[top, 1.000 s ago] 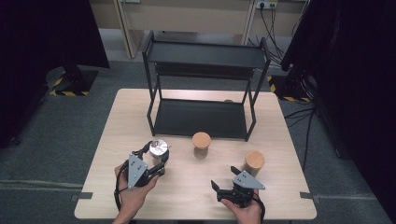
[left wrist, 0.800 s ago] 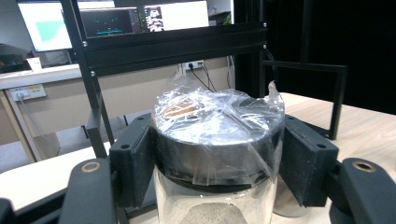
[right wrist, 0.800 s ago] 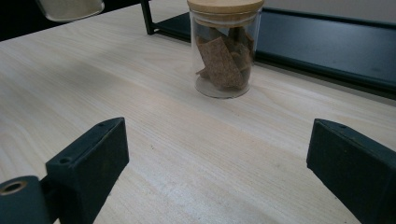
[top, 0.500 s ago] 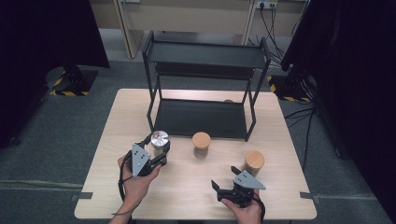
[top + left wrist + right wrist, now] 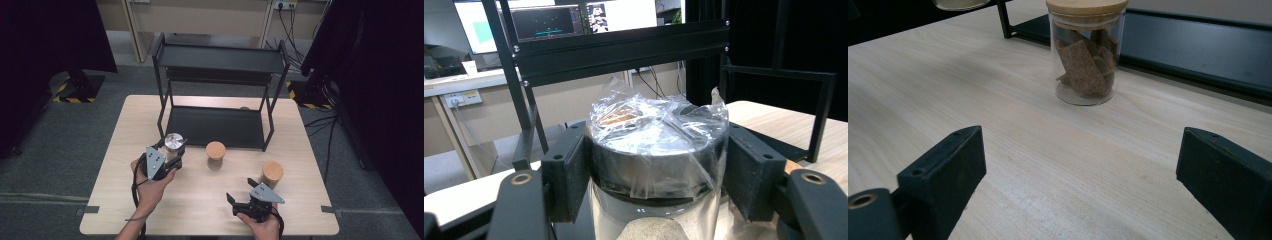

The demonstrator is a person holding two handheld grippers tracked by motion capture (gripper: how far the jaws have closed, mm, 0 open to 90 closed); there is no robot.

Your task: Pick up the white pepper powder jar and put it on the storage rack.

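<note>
Right gripper (image 5: pixel 240 201) sits at 6 o'clock near the table's (image 5: pixel 120 150) front edge, jaws spread wide with nothing between them, resting low and pointed toward the middle cork-lidded jar (image 5: pixel 1086 52), which holds brown cracker-like pieces. Looks parked, likely waiting its turn. A second cork-lidded jar (image 5: pixel 272 174) stands just beyond it at about 1 o'clock, apart from the jaws. Left gripper (image 5: pixel 172 150) is at roughly 9 o'clock from table centre, clamped on the plastic-wrapped jar (image 5: pixel 659 150): the pads press on opposite sides just under the dark lid, in the left gripper view. Grip is high on the jar, probably because the lid band is the firmest place to squeeze and the crinkled film lower down could slip. Jar stands upright, which keeps the pale granular contents settled. I can't tell whether its base is clear of the wood. It's just in front of the black two-tier rack's (image 5: pixel 220 60) left legs, so my read is it's headed for the lower shelf (image 5: pixel 215 125), at 12 o'clock. Watch the left front upright and the top tier's underside on the way in.
</note>
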